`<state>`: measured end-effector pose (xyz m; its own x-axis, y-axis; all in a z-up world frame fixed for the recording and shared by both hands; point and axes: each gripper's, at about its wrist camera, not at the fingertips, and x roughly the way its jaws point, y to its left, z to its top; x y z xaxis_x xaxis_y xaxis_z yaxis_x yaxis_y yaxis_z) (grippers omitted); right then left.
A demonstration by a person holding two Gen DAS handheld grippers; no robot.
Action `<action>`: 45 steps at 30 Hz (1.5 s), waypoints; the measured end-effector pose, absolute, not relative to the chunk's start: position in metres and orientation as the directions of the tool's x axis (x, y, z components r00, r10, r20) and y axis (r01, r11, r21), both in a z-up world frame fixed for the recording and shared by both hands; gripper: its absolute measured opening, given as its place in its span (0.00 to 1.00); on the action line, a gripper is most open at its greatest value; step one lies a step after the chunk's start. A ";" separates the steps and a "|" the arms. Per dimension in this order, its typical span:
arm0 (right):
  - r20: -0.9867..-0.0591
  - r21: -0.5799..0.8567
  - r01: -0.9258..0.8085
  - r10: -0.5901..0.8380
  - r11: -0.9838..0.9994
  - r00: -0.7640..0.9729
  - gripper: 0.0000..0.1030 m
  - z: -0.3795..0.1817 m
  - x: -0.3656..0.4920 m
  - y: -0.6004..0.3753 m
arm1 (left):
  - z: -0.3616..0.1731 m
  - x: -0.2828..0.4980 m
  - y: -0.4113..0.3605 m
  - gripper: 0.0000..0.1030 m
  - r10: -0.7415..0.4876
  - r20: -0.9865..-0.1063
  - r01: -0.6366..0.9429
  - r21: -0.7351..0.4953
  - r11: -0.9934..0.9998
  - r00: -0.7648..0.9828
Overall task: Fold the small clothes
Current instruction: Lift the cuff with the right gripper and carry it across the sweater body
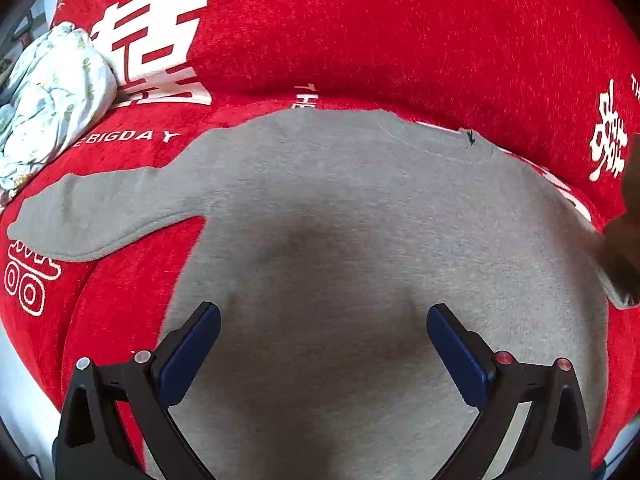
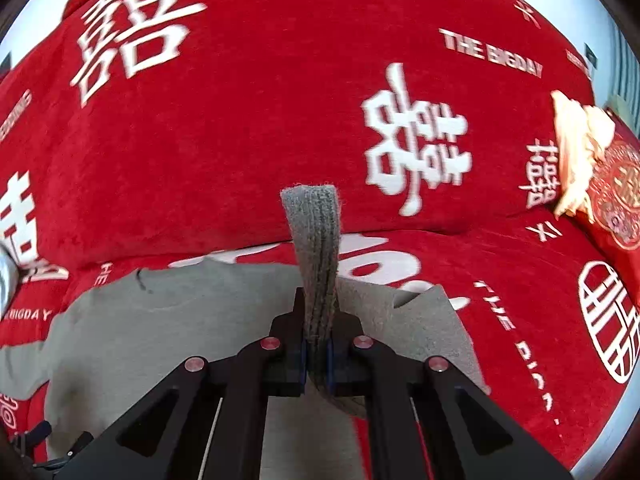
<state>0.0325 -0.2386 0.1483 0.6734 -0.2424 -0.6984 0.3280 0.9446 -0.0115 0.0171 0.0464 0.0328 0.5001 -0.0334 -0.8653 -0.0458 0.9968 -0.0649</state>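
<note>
A small grey sweater (image 1: pixel 340 208) lies flat on a red blanket with white characters (image 1: pixel 360 32). Its left sleeve (image 1: pixel 88 212) stretches out to the left. My left gripper (image 1: pixel 323 316) is open and empty, hovering over the sweater's body, jaws wide apart. In the right wrist view my right gripper (image 2: pixel 316 312) is shut on the ribbed cuff of the other sleeve (image 2: pixel 316 232), which sticks up beyond the fingers. The sweater's body (image 2: pixel 160 332) lies below and to the left of it.
A crumpled pale floral cloth (image 1: pixel 52 96) lies at the far left on the blanket. A cream cloth and a red patterned cushion (image 2: pixel 616 188) sit at the far right. A blanket ridge (image 1: pixel 360 96) runs just behind the sweater.
</note>
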 end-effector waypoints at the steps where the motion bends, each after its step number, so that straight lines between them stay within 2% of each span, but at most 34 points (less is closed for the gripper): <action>1: -0.700 -0.017 0.318 -0.239 0.948 0.674 0.07 0.147 0.035 -0.231 | 0.034 0.017 0.051 1.00 -0.042 -0.866 -0.047 -0.075 0.996 0.498; 14: -0.711 -0.080 0.188 -0.188 0.979 0.678 0.07 0.121 0.059 -0.129 | 0.038 0.010 0.104 1.00 -0.080 -0.857 -0.121 -0.164 0.979 0.509; 26: -0.728 -0.078 0.050 -0.091 0.996 0.680 0.07 0.102 0.067 -0.052 | 0.056 0.000 0.120 1.00 -0.107 -0.829 -0.094 -0.188 0.978 0.549; 36: -0.764 -0.059 -0.051 -0.012 0.997 0.645 0.07 0.075 0.059 -0.006 | 0.069 -0.014 0.140 1.00 -0.102 -0.800 -0.122 -0.214 0.969 0.592; 45: -0.806 -0.033 -0.065 0.012 0.997 0.592 0.07 0.046 0.069 0.010 | 0.068 -0.016 0.149 1.00 -0.080 -0.802 -0.159 -0.214 0.964 0.591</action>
